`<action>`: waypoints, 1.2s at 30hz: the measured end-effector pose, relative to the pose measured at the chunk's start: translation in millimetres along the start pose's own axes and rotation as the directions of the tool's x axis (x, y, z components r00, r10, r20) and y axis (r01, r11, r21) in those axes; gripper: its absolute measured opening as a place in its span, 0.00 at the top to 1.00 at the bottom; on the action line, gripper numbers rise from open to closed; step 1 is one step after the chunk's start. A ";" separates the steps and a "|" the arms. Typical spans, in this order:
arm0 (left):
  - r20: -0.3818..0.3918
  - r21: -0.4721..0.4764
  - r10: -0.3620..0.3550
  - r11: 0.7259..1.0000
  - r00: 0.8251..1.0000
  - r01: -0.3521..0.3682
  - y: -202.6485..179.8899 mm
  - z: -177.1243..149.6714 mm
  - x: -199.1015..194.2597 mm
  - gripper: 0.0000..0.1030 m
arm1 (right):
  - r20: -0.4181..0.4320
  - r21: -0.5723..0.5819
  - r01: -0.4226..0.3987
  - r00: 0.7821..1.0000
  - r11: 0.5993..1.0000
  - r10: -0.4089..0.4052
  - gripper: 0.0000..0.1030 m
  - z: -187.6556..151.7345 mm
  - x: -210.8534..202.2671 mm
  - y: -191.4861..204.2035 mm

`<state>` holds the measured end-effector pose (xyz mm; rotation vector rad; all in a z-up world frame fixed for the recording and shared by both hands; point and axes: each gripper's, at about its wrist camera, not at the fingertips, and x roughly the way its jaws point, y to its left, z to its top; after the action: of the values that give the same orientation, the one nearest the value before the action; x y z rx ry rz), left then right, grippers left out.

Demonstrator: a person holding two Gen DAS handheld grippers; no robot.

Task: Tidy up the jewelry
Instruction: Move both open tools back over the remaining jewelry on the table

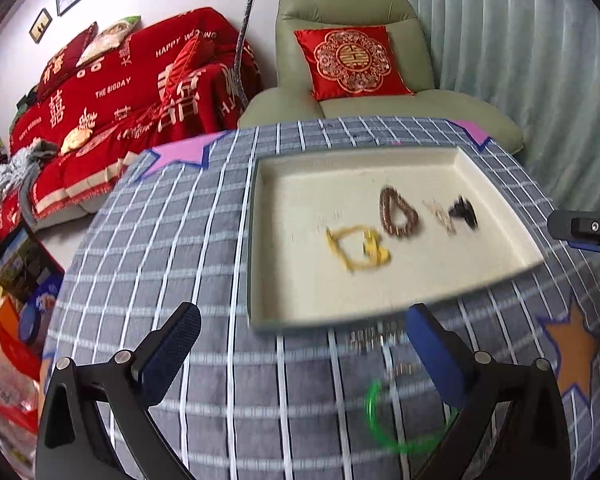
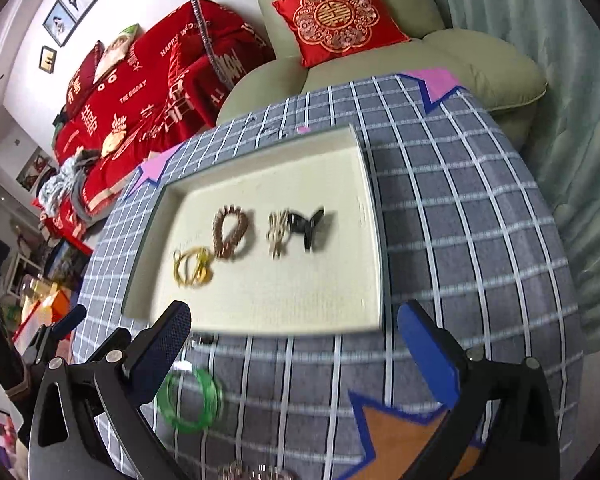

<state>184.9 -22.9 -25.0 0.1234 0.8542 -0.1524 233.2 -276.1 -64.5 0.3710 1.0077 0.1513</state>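
Note:
A cream tray lies on the checked tablecloth and holds a yellow bracelet, a brown bead bracelet, a pale chain piece and a black butterfly clip. A green bangle rests on the cloth in front of the tray. My left gripper is open and empty over the cloth near the tray's front edge. My right gripper is open and empty too, at the tray's near edge.
A small silvery piece lies blurred on the cloth by the tray's front edge, and another silvery piece sits at the bottom edge. Star patches mark the cloth. A green armchair and a red-covered sofa stand behind the table.

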 end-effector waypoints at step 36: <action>-0.153 -0.097 -0.062 0.994 0.986 0.048 -7.8 -65.6 0.7 0.00 | -0.119 -0.190 0.192 0.969 0.963 -0.217 0.00 -153.6 -18.3 15.7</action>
<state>135.4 -19.6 -68.6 0.0244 1.0195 -0.1557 94.1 -231.1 -117.5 0.0928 1.1545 0.0788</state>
